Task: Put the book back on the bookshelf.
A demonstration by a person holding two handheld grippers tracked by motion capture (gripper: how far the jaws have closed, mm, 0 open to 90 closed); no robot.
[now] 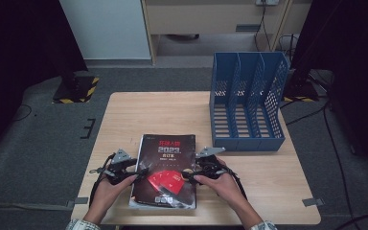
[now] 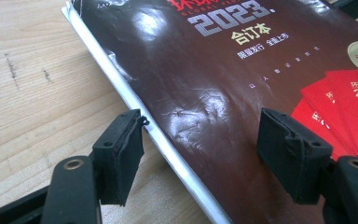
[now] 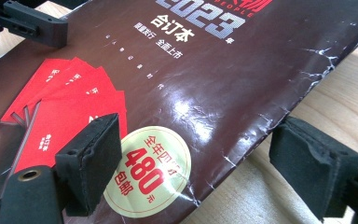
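A: High view: thick dark bound volume (image 1: 165,171), "2023" on its cover, lies flat on the wooden table (image 1: 139,108) near the front edge. Left gripper (image 1: 141,171) at its left long edge, right gripper (image 1: 188,174) at its right one. Blue file rack (image 1: 247,98) stands well apart, at the far right.

B: Tongs?

A: Left gripper view: jaws spread wide, one over bare wood just beside the white page block, the other above the glossy cover. Edge sits between them; the pads are not pressing on it. Right gripper view: same picture mirrored. One jaw over the round yellow price sticker (image 3: 147,171), the other off the cover over the table. Wide apart, holding nothing.

B: Risks from here?

A: My judgement only. First, the cover is slick and already creased at the right edge. A pinch that catches only the cover would peel it up and leave the pages behind.

B: And the weight?

A: Heavy-looking block. If only one side bites, the volume likely pivots and slides on the table. Uneven closing could twist it.

B: Anything else?

A: Lower jaws must get under the edge. Riding on top, they would just shove the volume toward the table's front edge, which is near.
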